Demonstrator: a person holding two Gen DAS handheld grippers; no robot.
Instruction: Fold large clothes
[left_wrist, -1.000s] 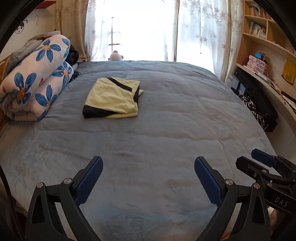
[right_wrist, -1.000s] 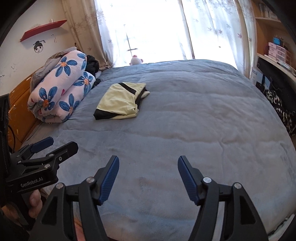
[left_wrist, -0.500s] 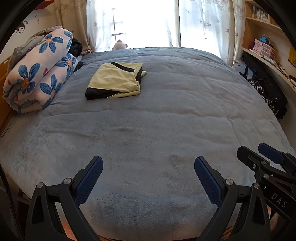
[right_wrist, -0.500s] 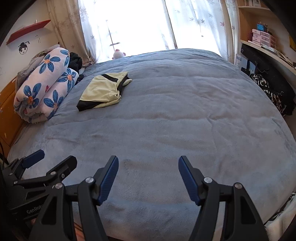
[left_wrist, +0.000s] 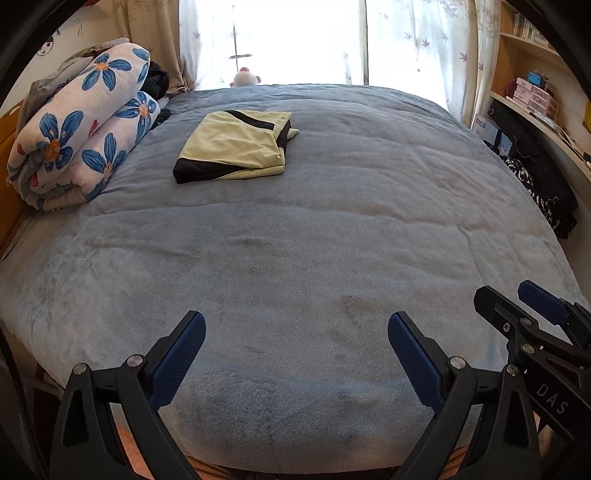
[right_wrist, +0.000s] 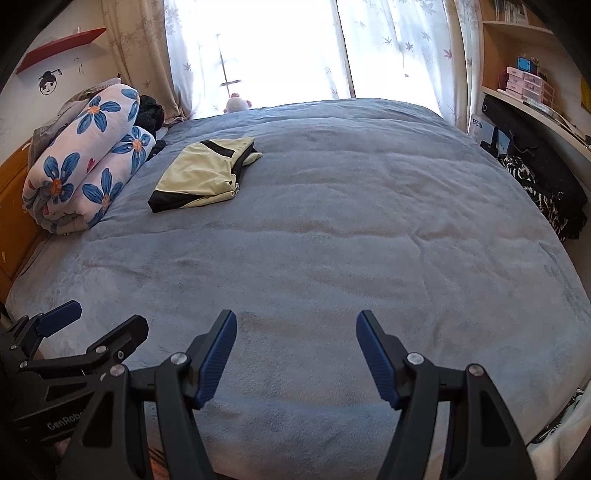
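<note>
A folded pale-yellow and black garment (left_wrist: 232, 146) lies on the blue-grey bed cover (left_wrist: 314, 229), far left of the bed's middle; it also shows in the right wrist view (right_wrist: 201, 173). My left gripper (left_wrist: 295, 332) is open and empty above the bed's near edge, far from the garment. My right gripper (right_wrist: 295, 332) is open and empty, also over the near edge. The right gripper shows at the lower right of the left wrist view (left_wrist: 532, 325); the left gripper shows at the lower left of the right wrist view (right_wrist: 85, 332).
A rolled white quilt with blue flowers (left_wrist: 81, 136) lies along the bed's left side. A small plush toy (left_wrist: 245, 77) sits by the window. Shelves and dark bags (left_wrist: 532, 177) stand to the right of the bed. A wooden headboard (right_wrist: 14, 195) is at the left.
Both grippers have drawn back toward the foot of the bed, so more of the near edge shows. The garment has not moved. Both grippers stay open.
</note>
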